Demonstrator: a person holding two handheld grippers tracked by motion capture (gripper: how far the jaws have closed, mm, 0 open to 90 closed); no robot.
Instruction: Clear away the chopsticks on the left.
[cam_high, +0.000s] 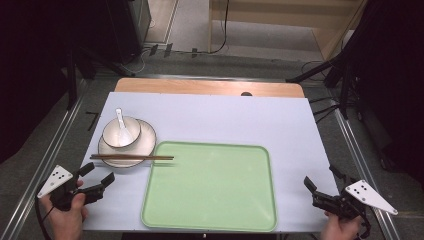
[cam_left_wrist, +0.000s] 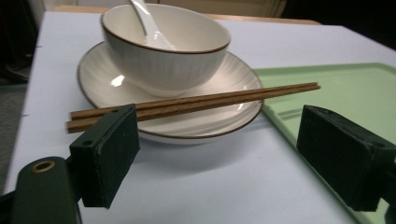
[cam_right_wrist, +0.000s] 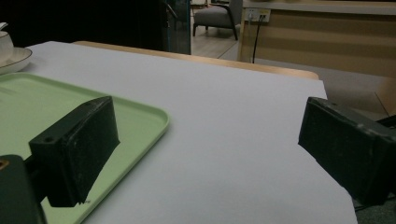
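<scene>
Bowl (cam_high: 121, 133) w/ spoon (cam_high: 122, 125) stacked on plate (cam_high: 146, 145); chopsticks (cam_high: 132, 157) laid across plate rim onto green tray (cam_high: 210, 220). Both grippers held apart, jaws spread.

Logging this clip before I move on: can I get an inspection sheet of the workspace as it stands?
Surface: pale sheet on a wooden table.
Job's things: bowl with spoon on a plate; chopsticks across the plate rim, tips over the green tray, which is bare.
Clutter: nothing seen.
Grippers: left gripper and right gripper open, hand-held, holding nothing.
Cables: floor leads beyond the table.
Surroundings: dark stands, wooden counter.
</scene>
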